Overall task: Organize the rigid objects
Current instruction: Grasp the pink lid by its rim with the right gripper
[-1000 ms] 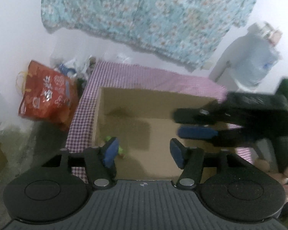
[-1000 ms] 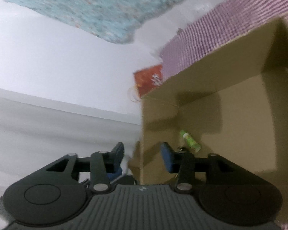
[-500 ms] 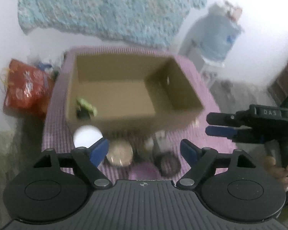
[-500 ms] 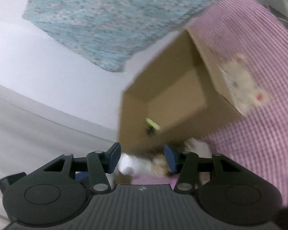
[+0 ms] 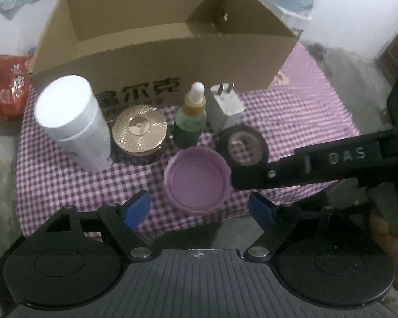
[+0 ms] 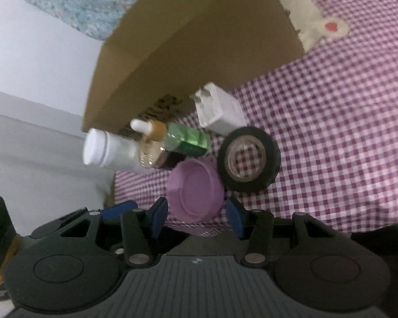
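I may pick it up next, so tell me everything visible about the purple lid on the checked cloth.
The purple lid is a round, shallow, matte plastic-looking cap with a scalloped rim, lying hollow side up on the checked cloth near its front edge. The black tape roll sits close at its right; contact is unclear. Neither gripper touches it.

Both views are dim and soft, with a cool, greyish indoor cast. Fisheye distortion bends the brown cardboard box [image 5: 156, 53] and the purple-and-white checked cloth [image 5: 291, 116] toward the rounded, dark corners. The white cylindrical plastic bottle [image 5: 71, 116] glares pale, its top washed out. Motion blur smears the box edges in the right wrist view. The black ridged camera housings along the bottom lie in shadow.
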`<action>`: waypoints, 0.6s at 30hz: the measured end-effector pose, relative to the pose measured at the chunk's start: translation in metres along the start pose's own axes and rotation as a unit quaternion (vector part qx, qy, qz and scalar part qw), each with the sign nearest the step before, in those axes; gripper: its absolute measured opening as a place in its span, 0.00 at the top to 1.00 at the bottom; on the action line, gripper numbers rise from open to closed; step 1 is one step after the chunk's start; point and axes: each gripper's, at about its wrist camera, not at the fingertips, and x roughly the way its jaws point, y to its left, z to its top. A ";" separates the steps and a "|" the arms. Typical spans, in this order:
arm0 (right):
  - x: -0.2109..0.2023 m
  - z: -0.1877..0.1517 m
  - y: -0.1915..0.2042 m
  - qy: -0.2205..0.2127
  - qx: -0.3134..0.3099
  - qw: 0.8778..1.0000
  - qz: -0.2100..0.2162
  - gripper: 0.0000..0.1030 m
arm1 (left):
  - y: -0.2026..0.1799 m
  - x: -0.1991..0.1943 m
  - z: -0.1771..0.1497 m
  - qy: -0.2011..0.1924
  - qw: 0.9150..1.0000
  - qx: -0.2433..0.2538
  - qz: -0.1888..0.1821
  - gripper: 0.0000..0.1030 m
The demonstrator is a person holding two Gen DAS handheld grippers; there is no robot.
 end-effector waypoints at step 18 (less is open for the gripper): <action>0.047 0.005 -0.005 0.022 0.001 1.000 -0.023 0.70 | -0.004 0.047 0.000 0.033 0.999 0.027 0.016 0.31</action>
